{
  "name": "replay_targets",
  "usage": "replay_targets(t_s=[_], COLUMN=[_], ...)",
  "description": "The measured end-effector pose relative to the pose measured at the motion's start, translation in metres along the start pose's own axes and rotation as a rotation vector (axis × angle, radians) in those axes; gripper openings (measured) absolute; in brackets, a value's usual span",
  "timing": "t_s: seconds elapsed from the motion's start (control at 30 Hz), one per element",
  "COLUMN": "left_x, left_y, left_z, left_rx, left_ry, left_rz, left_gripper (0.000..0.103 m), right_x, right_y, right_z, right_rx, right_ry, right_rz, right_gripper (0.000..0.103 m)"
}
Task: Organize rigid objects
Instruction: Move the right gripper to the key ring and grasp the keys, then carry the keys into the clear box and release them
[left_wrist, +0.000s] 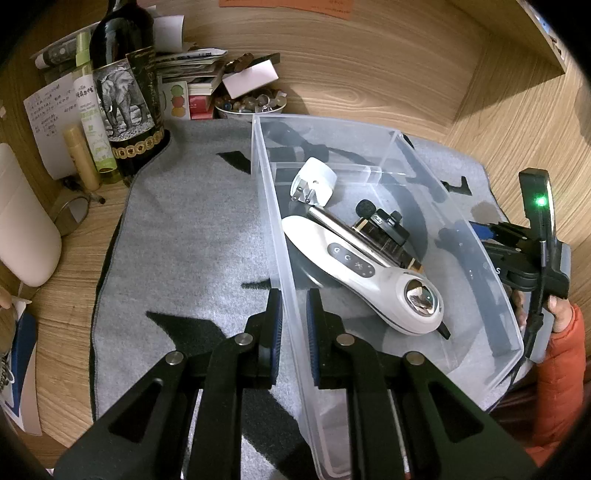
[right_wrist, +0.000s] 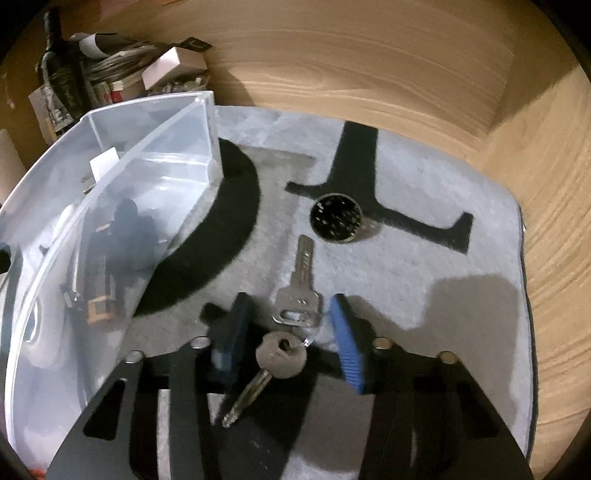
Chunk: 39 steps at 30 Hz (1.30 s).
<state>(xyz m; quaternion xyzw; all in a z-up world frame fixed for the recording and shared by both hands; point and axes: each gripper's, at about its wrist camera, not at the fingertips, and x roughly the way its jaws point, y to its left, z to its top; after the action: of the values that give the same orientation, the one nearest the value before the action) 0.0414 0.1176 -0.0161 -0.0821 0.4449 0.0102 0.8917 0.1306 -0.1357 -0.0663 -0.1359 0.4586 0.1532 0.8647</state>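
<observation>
In the left wrist view, a clear plastic bin (left_wrist: 369, 170) stands on a grey mat (left_wrist: 192, 251). It holds a white plug adapter (left_wrist: 316, 181), a white handheld device (left_wrist: 362, 273) and a small black clip microphone (left_wrist: 384, 229). My left gripper (left_wrist: 294, 328) is shut on the bin's near left wall. In the right wrist view, a silver key (right_wrist: 297, 295) linked to a grey-headed key (right_wrist: 281, 356) lies on the mat (right_wrist: 424, 258). My right gripper (right_wrist: 291, 336) straddles the keys, open, its pads clear of them. A round black tin (right_wrist: 336, 218) sits just beyond.
A wine bottle (left_wrist: 122, 92), slim tubes, stacked papers and a bowl of beads (left_wrist: 251, 105) crowd the back left corner. A white rounded object (left_wrist: 22, 229) stands at the left. Wooden walls (right_wrist: 369, 66) enclose the desk. A hand in an orange sleeve (left_wrist: 559, 354) is at the bin's right side.
</observation>
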Motion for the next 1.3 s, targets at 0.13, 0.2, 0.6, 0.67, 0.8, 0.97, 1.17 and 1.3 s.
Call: replay_targets(t_s=[0.13, 0.2, 0.6, 0.67, 0.8, 0.97, 1.17, 1.3], left_x=[0.0, 0.0, 0.0, 0.0, 0.0, 0.0, 0.0, 0.0], left_y=[0.001, 0.001, 0.0, 0.0, 0.0, 0.0, -0.001, -0.001], left_z=[0.0, 0.0, 0.0, 0.0, 0.0, 0.0, 0.001, 0.001], left_rx=[-0.002, 0.0, -0.001, 0.0, 0.0, -0.003, -0.004, -0.004], left_ry=[0.0, 0.0, 0.0, 0.0, 0.0, -0.001, -0.001, -0.001], left_rz=[-0.004, -0.002, -0.003, -0.002, -0.002, -0.004, -0.004, -0.004], left_gripper=[0.012, 0.012, 0.012, 0.012, 0.012, 0.012, 0.012, 0.012], right_x=[-0.002, -0.003, -0.052, -0.063, -0.084, -0.106, -0.125, -0.128], right_y=[0.004, 0.005, 0.014, 0.017, 0.025, 0.038, 0.059, 0.075], right_z=[0.001, 0.002, 0.018, 0.023, 0.034, 0.051, 0.068, 0.074], right_rx=[-0.01, -0.013, -0.021, -0.028, -0.041, -0.067, -0.108, -0.145], right_ry=[-0.006, -0.008, -0.135, -0.168, -0.23, -0.304, -0.373, -0.389], right_rz=[-0.001, -0.003, 0.011, 0.014, 0.024, 0.031, 0.071, 0.104], right_gripper=[0.024, 0.023, 0.023, 0.023, 0.023, 0.023, 0.023, 0.023])
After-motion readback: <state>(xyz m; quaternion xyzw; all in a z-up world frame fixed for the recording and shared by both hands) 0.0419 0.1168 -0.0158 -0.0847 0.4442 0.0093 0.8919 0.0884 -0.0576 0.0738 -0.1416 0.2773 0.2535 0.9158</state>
